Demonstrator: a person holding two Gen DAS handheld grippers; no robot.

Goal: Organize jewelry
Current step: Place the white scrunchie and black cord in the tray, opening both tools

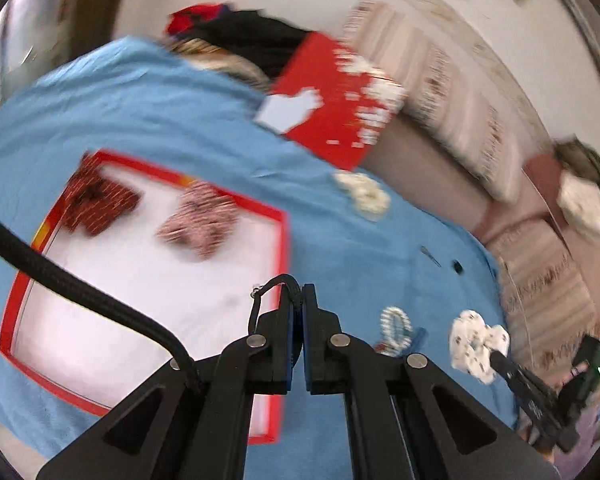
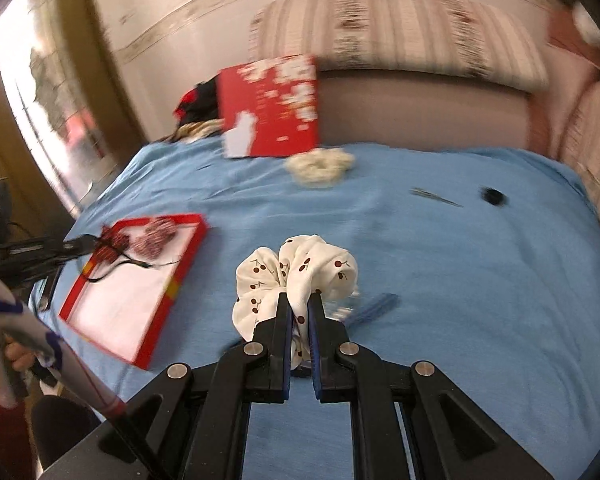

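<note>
Right hand-held gripper (image 2: pixel 299 300) clamped on white cherry-print scrunchie (image 2: pixel 296 276) above blue bed (image 2: pixel 460 280). Left hand-held gripper (image 1: pixel 298 294) pinched on black cord (image 1: pixel 270 292) over red-rimmed tray (image 1: pixel 282 240).

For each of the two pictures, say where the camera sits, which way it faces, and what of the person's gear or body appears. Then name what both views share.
Left wrist: on the left claw, shut on a black cord, facing down over the red tray.
Right wrist: on the right claw, shut on the cherry-print scrunchie, facing across the blue cloth; a hand shows left.
Shared: tray, cloth, scrunchie, red lid.
</note>
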